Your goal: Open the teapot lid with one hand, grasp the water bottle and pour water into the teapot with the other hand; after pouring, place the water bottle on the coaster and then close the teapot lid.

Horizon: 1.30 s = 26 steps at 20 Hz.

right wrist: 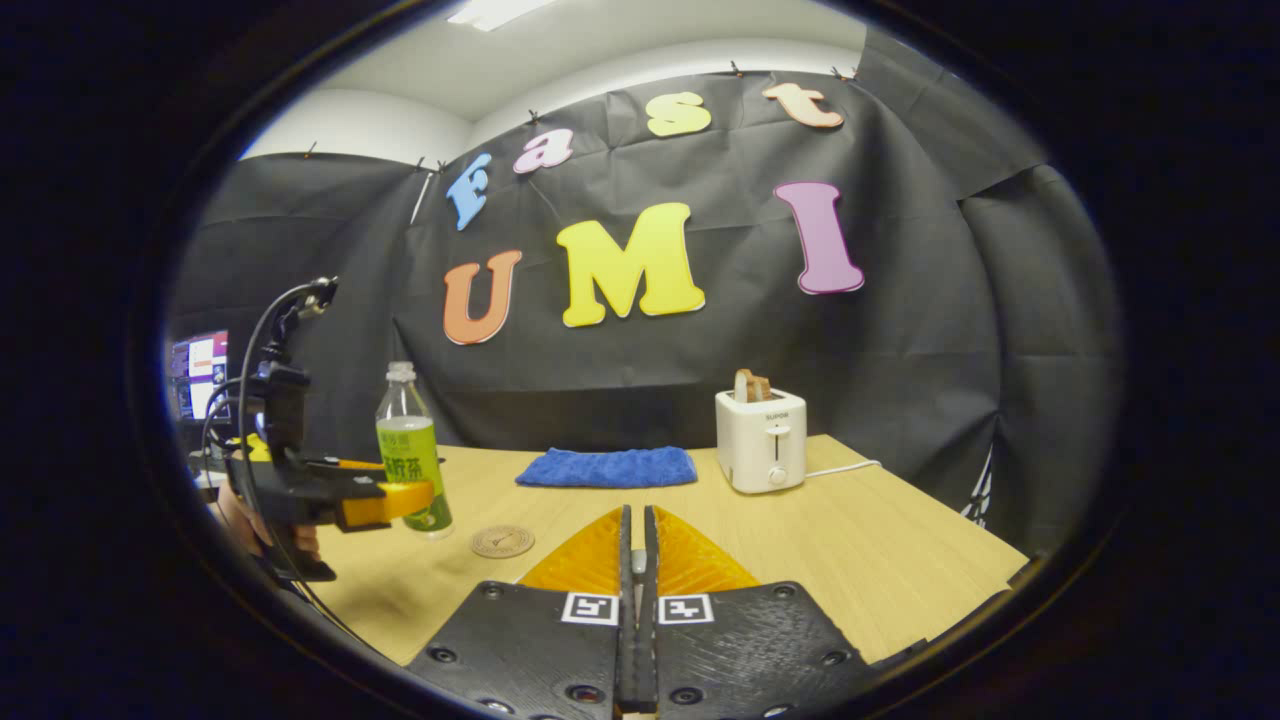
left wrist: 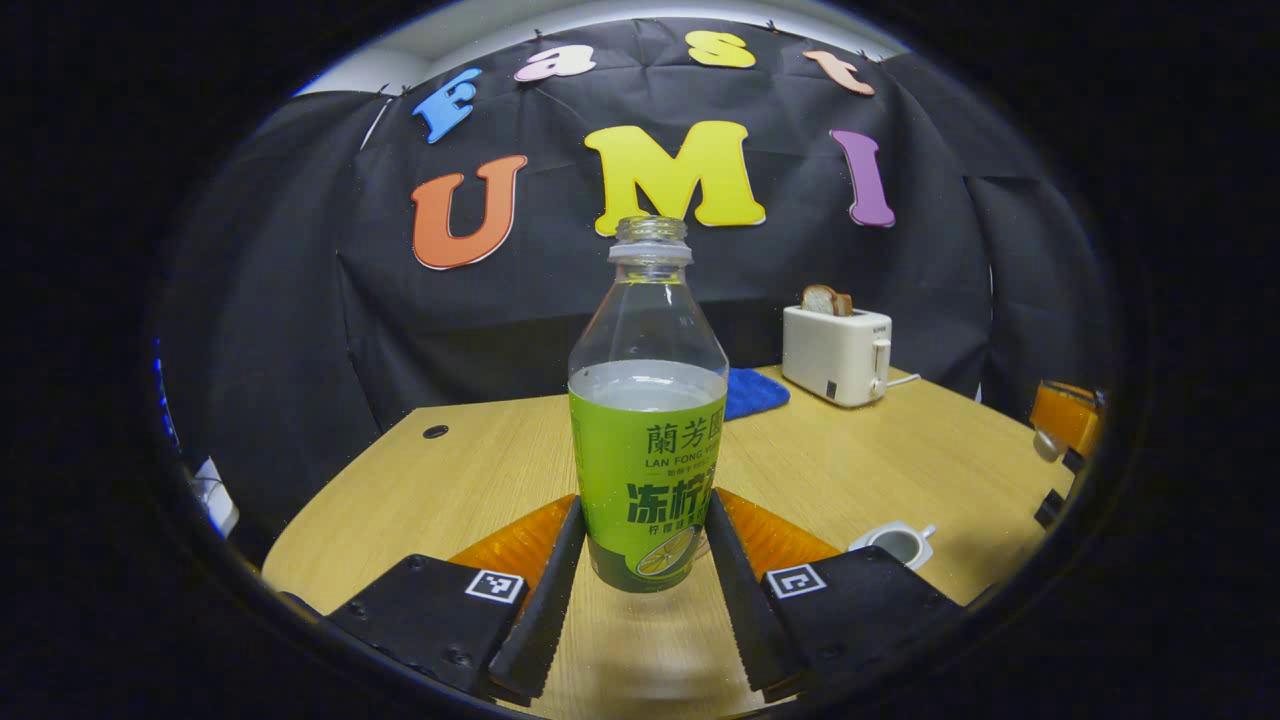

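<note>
My left gripper (left wrist: 645,570): fingers wide, water bottle (left wrist: 648,440) upright at 12 o'clock between them, not yet pinched; long axis vertical. My right gripper (right wrist: 637,570): fingers nearly closed on something small, likely teapot lid. Coaster (right wrist: 503,541) on table (right wrist: 880,540), just beside bottle.

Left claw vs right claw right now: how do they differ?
The left claw has its fingers spread, flanking the base of the clear plastic water bottle with green label. The right claw has its fingers nearly together, pinching a small pale piece. Whether the left claw presses the bottle is unclear. Both face the black cloth wall.
</note>
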Each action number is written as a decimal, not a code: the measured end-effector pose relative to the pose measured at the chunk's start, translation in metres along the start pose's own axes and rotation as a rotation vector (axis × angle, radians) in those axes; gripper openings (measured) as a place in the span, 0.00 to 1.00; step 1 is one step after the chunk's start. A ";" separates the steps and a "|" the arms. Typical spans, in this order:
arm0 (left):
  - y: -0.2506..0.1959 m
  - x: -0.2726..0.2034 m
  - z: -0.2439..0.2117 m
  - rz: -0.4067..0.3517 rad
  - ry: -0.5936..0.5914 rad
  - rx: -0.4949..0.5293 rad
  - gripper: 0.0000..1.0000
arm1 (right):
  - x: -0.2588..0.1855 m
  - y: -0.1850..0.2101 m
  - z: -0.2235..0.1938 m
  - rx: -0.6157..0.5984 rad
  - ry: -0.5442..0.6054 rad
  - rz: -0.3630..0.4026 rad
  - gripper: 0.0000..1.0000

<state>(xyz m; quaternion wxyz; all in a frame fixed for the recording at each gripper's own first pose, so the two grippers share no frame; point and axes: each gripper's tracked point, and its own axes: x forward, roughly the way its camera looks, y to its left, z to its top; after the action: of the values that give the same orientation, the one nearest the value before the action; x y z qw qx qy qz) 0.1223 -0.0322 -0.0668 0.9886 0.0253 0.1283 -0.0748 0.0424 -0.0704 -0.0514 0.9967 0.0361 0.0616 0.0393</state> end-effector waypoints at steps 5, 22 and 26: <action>-0.008 0.042 -0.014 -0.024 0.007 -0.077 0.74 | 0.012 -0.002 -0.017 -0.008 0.037 -0.005 0.00; -0.013 0.081 -0.037 -0.031 0.049 -0.098 0.78 | 0.031 -0.010 -0.042 -0.006 0.095 -0.014 0.00; -0.008 0.074 -0.040 -0.008 0.067 -0.096 1.00 | 0.031 0.000 -0.040 -0.022 0.090 -0.004 0.00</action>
<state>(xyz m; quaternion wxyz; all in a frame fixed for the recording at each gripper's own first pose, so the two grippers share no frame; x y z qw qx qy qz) 0.1816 -0.0481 -0.1251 0.9835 -0.0203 0.1649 -0.0713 0.0678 -0.0656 -0.0949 0.9933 0.0232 0.1060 0.0398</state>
